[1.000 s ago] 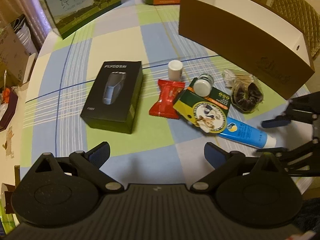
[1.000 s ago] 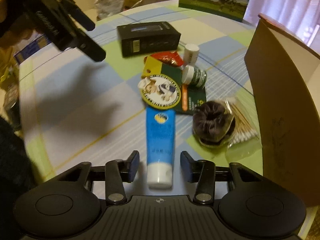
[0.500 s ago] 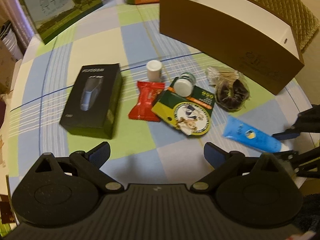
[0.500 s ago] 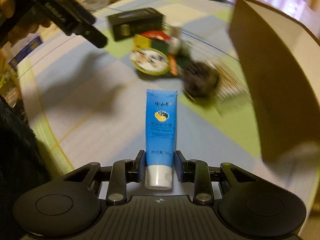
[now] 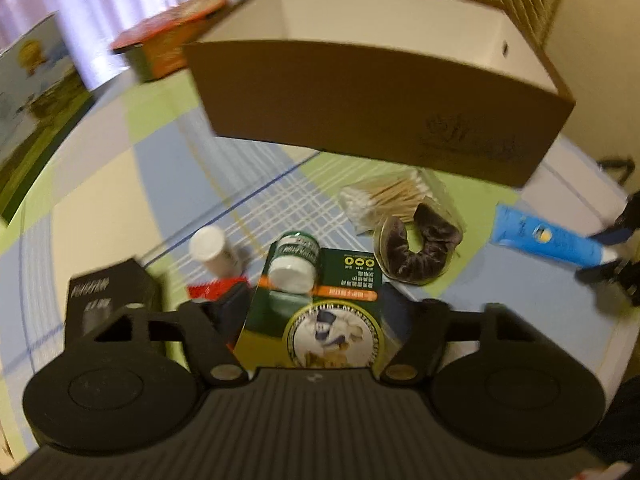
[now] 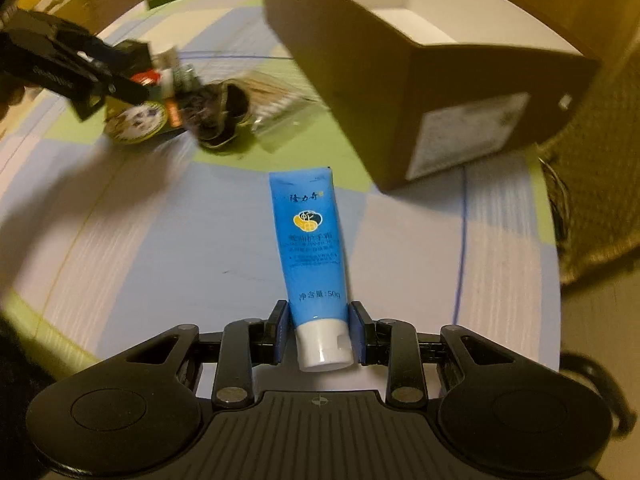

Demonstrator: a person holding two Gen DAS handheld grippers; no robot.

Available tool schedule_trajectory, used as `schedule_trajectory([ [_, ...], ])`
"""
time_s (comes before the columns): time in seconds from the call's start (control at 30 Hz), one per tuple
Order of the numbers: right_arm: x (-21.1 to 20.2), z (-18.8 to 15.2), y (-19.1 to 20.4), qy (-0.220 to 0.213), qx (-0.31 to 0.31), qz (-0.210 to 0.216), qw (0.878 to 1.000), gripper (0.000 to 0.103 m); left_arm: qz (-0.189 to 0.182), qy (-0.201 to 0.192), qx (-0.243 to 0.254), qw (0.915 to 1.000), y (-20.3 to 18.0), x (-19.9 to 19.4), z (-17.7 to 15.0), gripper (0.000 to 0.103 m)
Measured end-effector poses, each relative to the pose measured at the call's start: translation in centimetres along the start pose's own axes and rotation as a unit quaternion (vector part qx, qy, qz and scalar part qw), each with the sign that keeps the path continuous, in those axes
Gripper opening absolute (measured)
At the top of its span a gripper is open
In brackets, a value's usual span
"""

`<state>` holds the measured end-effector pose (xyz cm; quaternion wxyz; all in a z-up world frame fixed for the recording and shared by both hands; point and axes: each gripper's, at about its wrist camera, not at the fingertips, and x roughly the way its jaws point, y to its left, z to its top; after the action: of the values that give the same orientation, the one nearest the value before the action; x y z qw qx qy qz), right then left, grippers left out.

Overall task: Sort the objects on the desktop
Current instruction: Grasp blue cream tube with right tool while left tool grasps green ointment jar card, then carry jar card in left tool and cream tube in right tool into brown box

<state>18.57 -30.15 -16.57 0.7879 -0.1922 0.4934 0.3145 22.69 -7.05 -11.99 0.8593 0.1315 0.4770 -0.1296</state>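
Observation:
My left gripper [image 5: 312,308] is low over the pile, its fingers closed in on the two sides of a green card packet [image 5: 320,320] with a round emblem. A small green bottle [image 5: 294,260] lies on that packet. A white bottle [image 5: 212,248], a red sachet [image 5: 212,290] and a black box [image 5: 108,296] sit to its left. My right gripper [image 6: 320,318] is shut on the cap end of a blue tube [image 6: 312,240], which points toward the brown open box [image 6: 400,92].
A dark scrunchie [image 5: 418,248] and a bag of cotton swabs [image 5: 384,196] lie in front of the brown box [image 5: 380,112]. A milk carton [image 5: 36,92] and a red-lidded tub [image 5: 172,48] stand at the back. A wicker chair [image 6: 592,200] is past the table edge.
My left gripper dropped forward onto the green packet and its fingers narrowed around it. My right gripper closed on the blue tube and carried it right, toward the brown box's corner.

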Motion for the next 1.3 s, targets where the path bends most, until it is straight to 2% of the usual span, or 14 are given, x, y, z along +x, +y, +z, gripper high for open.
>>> schedule_trajectory([
  [0.03, -0.1, -0.1, -0.1, -0.001, 0.008, -0.005, 1.0, 0.028, -0.001, 0.003, 0.013, 0.9999, -0.1, 0.6, 0.3, 0.048],
  [0.07, -0.2, -0.3, -0.3, -0.003, 0.015, -0.008, 1.0, 0.028, -0.002, 0.006, 0.023, 0.9997, -0.1, 1.2, 0.5, 0.047],
  [0.2, -0.3, -0.4, -0.5, -0.006, 0.035, -0.014, 0.999, 0.028, 0.006, 0.011, 0.045, 0.9989, 0.2, 2.7, 1.5, 0.047],
  [0.33, -0.4, -0.6, -0.5, -0.009, 0.048, -0.019, 0.999, 0.028, -0.007, 0.017, 0.051, 0.9985, 0.5, 3.6, 2.1, 0.047],
  [0.4, -0.5, -0.6, -0.6, -0.01, 0.053, -0.021, 0.998, 0.028, -0.014, 0.022, 0.05, 0.9984, 0.6, 4.2, 2.1, 0.04],
  [0.43, -0.5, -0.6, -0.5, -0.01, 0.053, -0.022, 0.998, 0.028, -0.014, 0.025, 0.046, 0.9985, 0.7, 4.5, 2.1, 0.031],
  [0.47, -0.5, -0.6, -0.5, -0.01, 0.054, -0.024, 0.998, 0.028, -0.013, 0.029, 0.042, 0.9986, 0.8, 4.8, 2.1, 0.028],
  [0.73, -0.5, -0.5, -0.4, -0.015, 0.06, -0.027, 0.998, 0.029, -0.029, 0.034, -0.031, 0.9985, 0.6, 2.6, 0.0, 0.028],
  [0.93, 0.1, 0.0, -0.2, -0.023, 0.049, -0.033, 0.998, 0.037, -0.031, 0.051, -0.071, 0.9957, -0.2, 0.9, -3.3, 0.028],
  [1.1, 0.8, 0.7, -0.2, -0.034, 0.047, -0.035, 0.998, 0.038, -0.024, 0.059, -0.091, 0.9938, -0.4, 0.2, -4.8, 0.028],
  [1.17, 0.9, 0.9, 0.0, -0.032, 0.045, -0.035, 0.998, 0.033, -0.023, 0.06, -0.092, 0.9936, -0.6, -0.1, -5.1, 0.028],
  [1.3, 0.9, 1.0, 0.9, -0.027, 0.026, -0.026, 0.999, 0.031, -0.028, 0.057, -0.091, 0.9938, -1.3, -0.8, -5.4, 0.028],
])
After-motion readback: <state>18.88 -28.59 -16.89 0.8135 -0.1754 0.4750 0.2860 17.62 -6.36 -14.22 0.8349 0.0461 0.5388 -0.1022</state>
